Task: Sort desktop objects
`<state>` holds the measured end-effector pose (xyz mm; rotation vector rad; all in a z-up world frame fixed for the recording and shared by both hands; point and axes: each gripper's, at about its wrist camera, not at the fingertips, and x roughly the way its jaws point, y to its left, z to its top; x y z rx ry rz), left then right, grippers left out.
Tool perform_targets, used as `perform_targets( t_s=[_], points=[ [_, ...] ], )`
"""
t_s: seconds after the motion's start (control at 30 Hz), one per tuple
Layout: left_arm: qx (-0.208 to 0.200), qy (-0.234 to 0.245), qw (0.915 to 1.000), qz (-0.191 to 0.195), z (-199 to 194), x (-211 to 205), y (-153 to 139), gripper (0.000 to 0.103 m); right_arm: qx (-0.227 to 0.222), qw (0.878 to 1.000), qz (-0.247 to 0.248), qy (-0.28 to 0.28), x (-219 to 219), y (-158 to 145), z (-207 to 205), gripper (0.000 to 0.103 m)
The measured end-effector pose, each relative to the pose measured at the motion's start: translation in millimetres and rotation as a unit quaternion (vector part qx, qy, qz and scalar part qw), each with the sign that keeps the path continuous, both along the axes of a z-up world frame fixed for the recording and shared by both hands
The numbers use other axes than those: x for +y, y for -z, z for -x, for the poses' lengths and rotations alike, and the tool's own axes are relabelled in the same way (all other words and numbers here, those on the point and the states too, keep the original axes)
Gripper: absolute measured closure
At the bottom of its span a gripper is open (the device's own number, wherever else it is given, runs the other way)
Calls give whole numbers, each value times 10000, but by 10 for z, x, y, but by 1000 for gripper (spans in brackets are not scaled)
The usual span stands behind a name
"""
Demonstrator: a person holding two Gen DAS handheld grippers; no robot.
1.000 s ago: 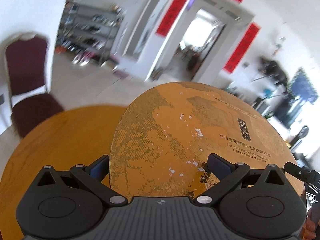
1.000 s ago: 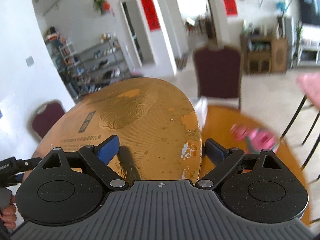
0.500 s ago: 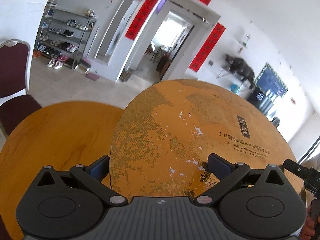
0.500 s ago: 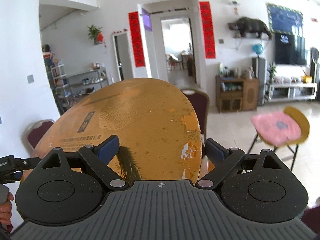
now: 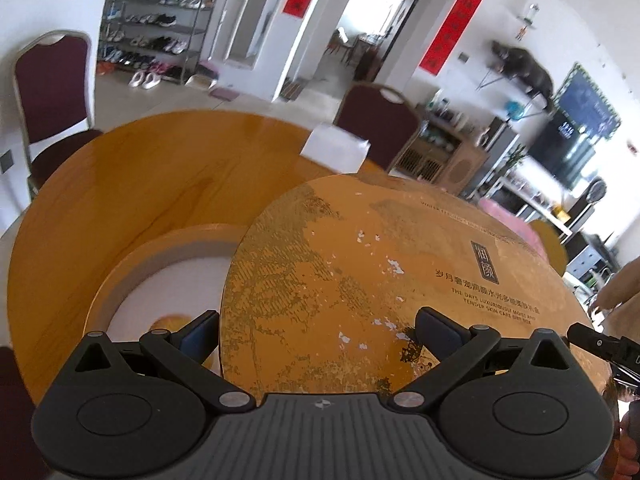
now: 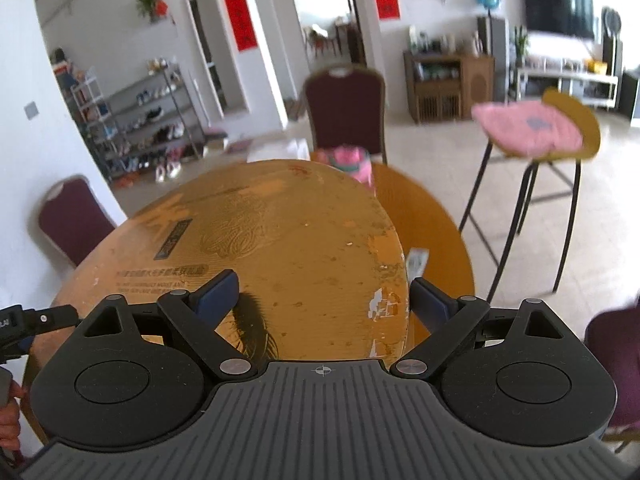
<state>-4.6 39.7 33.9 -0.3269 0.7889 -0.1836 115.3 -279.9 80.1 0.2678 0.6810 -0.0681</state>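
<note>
Large round gold lid (image 5: pixel 400 280) held over the round wooden desk (image 5: pixel 140 184), tilted, gripped from two sides. Left tongs (image 5: pixel 316 330) clamped on lid: one finger (image 5: pixel 198 334) outside the left rim, the other pressed on the printed top face. Right tongs (image 6: pixel 324 298) clamped on lid likewise, spread wide: one finger (image 6: pixel 218 294) on the top face, the other at the right rim. Near edge of lid cut off behind each tongs body in both views; underside not visible.

Left of lid, on desk: round box base (image 5: pixel 160 264), tan wall, white interior. Right part of base hidden under lid, near part hidden by left tongs. Inside base, one small orange-yellow item (image 5: pixel 168 324), only partly seen, nature unclear.

Beyond lid, at far edge of desk: white box (image 5: pixel 334 148), blurred, contents not discernible. In the right wrist view, pink object (image 6: pixel 350 162) just past the far rim of lid, blurred, lower part hidden by lid; small pale item (image 6: pixel 416 262) on desk right of lid, mostly hidden.

Person's hand (image 5: pixel 616 292) at the right frame edge, beyond lid, cut off. Print on lid worn, flaked in patches, small text hard to read.

Chairs (image 6: pixel 344 108) behind desk, partly hidden.
</note>
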Motion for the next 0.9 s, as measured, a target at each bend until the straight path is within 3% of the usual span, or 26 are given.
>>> perform_targets(
  t_s=[0.2,0.47,0.9],
  points=[
    [112,-23,9999,-41,14,46,51,1,186,9997,-172,-35,-66,292,87,10],
    [118,166,9997,158,0,-81,87,1,149,9999,44,73,-179,210,208,10],
    [168,563,9982,153,-45,-482,224,1,199,9987,52,473,-520,208,559,10]
  ],
)
